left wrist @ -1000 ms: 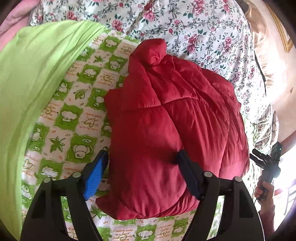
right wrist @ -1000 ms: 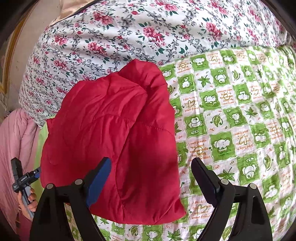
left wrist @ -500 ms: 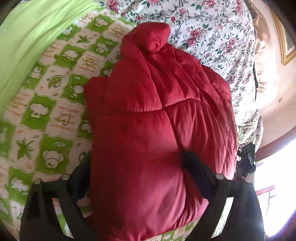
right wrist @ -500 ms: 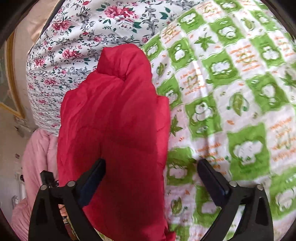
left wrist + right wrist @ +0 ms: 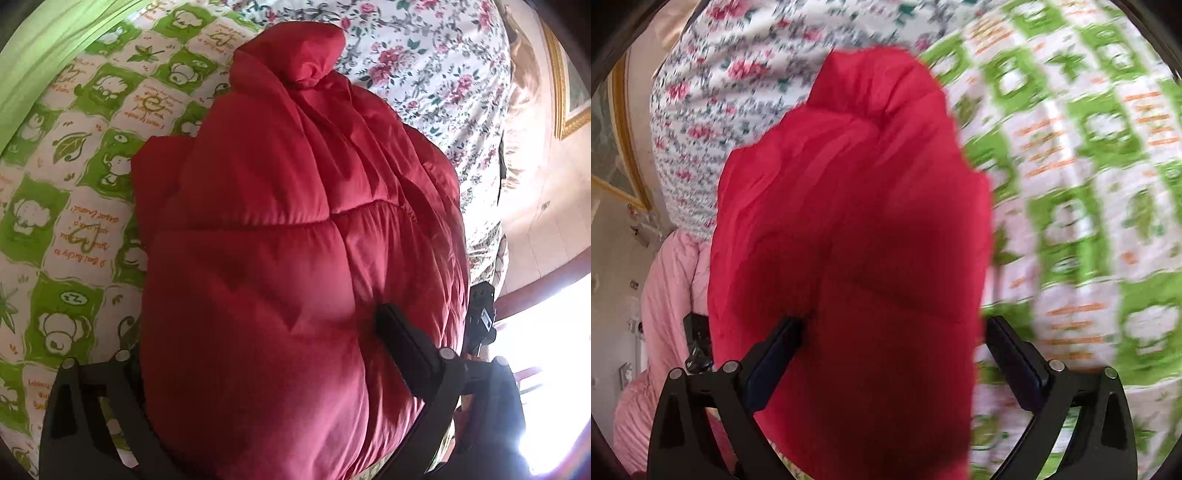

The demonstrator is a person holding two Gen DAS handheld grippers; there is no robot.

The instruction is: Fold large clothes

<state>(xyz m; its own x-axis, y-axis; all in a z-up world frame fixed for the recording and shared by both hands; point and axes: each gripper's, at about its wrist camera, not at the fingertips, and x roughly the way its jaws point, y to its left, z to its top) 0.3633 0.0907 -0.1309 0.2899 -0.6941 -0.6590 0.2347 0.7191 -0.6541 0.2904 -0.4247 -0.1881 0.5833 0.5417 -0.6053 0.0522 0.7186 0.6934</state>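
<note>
Left wrist view: your left hand-held gripper (image 5: 255, 350) straddles the red jacket (image 5: 295, 240), jaws wide and closing, right finger (image 5: 402, 343) denting the padding, left finger hidden behind the bulk. The jacket lies bundled on the green quilt (image 5: 66, 192), floral sheet (image 5: 436, 66) behind, lime cloth (image 5: 55, 44) far left. Right wrist view, blurred: your right hand-held gripper (image 5: 892, 332) also spans the jacket (image 5: 857, 229), jaws wide and closing. Pink bedding (image 5: 668, 295) crowds the left.

Puffy quilted red jacket (image 5: 280, 258) with a slight sheen lies on matt printed cotton sheet (image 5: 74, 206).
</note>
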